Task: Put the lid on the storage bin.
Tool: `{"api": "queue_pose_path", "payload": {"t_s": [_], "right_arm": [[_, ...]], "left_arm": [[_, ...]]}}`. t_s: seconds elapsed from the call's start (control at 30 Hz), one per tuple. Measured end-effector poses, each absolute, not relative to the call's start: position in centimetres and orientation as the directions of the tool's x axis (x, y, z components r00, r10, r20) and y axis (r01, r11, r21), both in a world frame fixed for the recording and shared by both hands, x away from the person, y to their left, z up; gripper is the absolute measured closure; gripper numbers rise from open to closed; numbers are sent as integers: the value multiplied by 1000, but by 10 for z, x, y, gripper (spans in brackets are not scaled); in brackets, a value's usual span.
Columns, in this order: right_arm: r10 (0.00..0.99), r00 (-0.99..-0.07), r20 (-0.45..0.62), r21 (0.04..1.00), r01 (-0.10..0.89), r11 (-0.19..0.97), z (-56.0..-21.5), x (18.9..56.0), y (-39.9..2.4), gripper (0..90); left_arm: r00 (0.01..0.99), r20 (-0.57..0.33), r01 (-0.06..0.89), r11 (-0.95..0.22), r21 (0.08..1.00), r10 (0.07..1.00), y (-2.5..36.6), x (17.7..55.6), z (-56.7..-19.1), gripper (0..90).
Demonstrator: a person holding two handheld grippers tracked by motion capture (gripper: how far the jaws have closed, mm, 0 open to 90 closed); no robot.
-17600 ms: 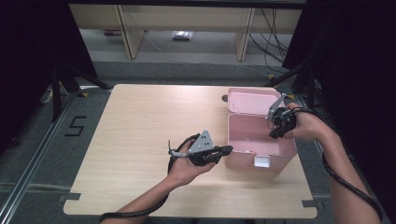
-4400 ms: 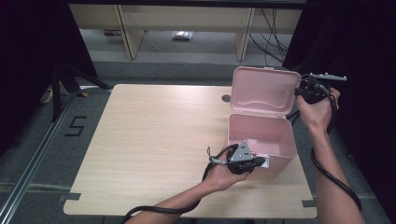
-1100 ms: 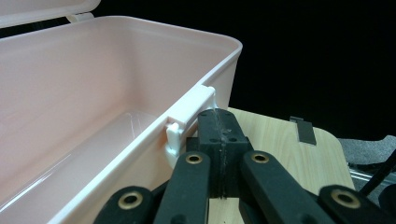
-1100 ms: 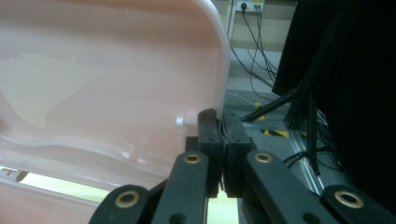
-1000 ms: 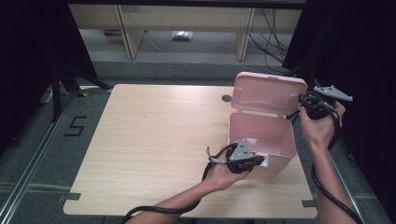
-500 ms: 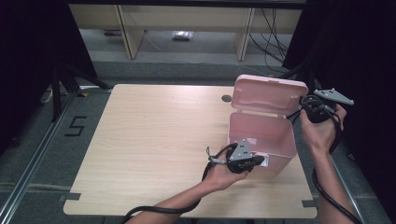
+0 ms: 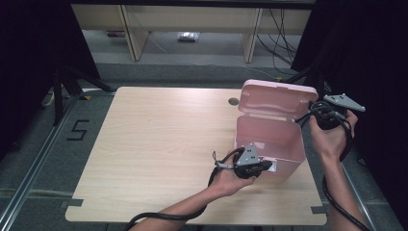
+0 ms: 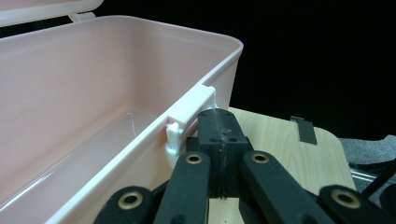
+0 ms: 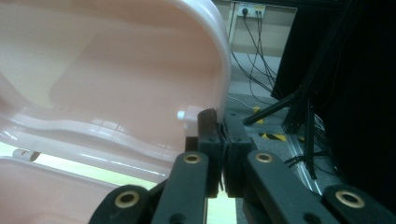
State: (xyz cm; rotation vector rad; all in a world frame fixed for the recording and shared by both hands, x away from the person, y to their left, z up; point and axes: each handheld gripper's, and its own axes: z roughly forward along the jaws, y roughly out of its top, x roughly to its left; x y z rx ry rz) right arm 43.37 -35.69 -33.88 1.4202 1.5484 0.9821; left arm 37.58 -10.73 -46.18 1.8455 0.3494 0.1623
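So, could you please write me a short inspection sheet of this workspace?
Surface: light wooden table, bare apart from the box.
Job's things: pink box near the right edge, its lid raised, inside looks empty.
Clutter: nothing seen.
Grippers: left tool shut at the box's white front latch; right tool shut at the lid's rim.
Cables: one trails from each tool; more on the floor behind.
Surroundings: dark curtains, wooden shelving, floor mark "5".

lid (image 7: 279, 97): raised from shut to upright | left gripper (image 7: 263, 167): moved to box (image 7: 269, 144) front
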Motion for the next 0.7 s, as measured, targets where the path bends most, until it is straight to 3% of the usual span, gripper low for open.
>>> {"api": "queue_pose_path", "payload": {"t_s": [0.7], "right_arm": [[995,-67,-80,928,359,98,-343,422,-358,889]], "left_arm": [[944,-64,156,-267,951,322,-107,376,-461,900]]}}
